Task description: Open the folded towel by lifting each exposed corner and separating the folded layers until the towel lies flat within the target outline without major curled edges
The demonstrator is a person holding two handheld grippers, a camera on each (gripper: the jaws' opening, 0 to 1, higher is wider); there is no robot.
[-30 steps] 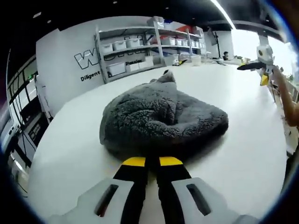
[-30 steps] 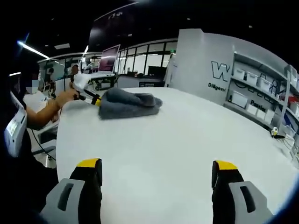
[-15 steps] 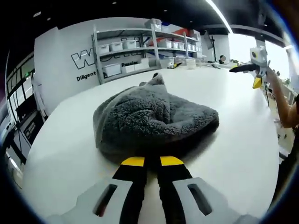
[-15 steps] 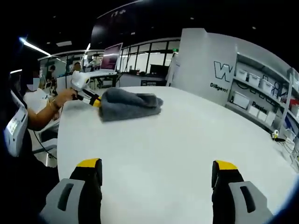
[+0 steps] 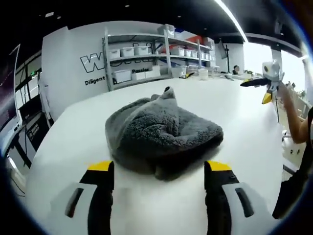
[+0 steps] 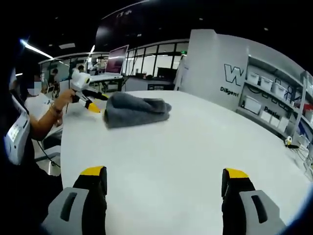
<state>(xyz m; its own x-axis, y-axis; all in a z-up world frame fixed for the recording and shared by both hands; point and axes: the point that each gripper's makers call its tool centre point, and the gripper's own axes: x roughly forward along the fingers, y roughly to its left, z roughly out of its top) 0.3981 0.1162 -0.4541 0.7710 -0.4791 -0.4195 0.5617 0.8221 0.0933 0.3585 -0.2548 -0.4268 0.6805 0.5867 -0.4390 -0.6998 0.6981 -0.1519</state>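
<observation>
Towel (image 5: 164,139), grey and fluffy, sits bunched in a folded heap on the white table (image 5: 244,122), right in front of the left gripper (image 5: 160,169). That gripper's yellow-tipped jaws stand wide apart, one on each side of the heap's near edge, gripping nothing; whether they touch the cloth I cannot tell. One corner of the fabric pokes up at the far side of the pile.

On the grey wall (image 5: 68,73) behind, big white letters start with "W" before the shelving cuts them off, and a smaller line under them begins "Diligent". The shelf rack (image 5: 156,54) carries rows of pale storage bins.

From the right gripper view, the towel (image 6: 138,109) lies well across the table, with the left gripper (image 6: 95,103) just beside it, held in the person's hand (image 6: 66,100), jaws spread. The right gripper (image 6: 164,178) hangs over bare tabletop, well apart from the towel, jaws wide and holding nothing. The same "W" and "Diligent" lettering shows on the wall here too. A monitor (image 6: 113,61) and glass partitions stand beyond the table's far end.
</observation>
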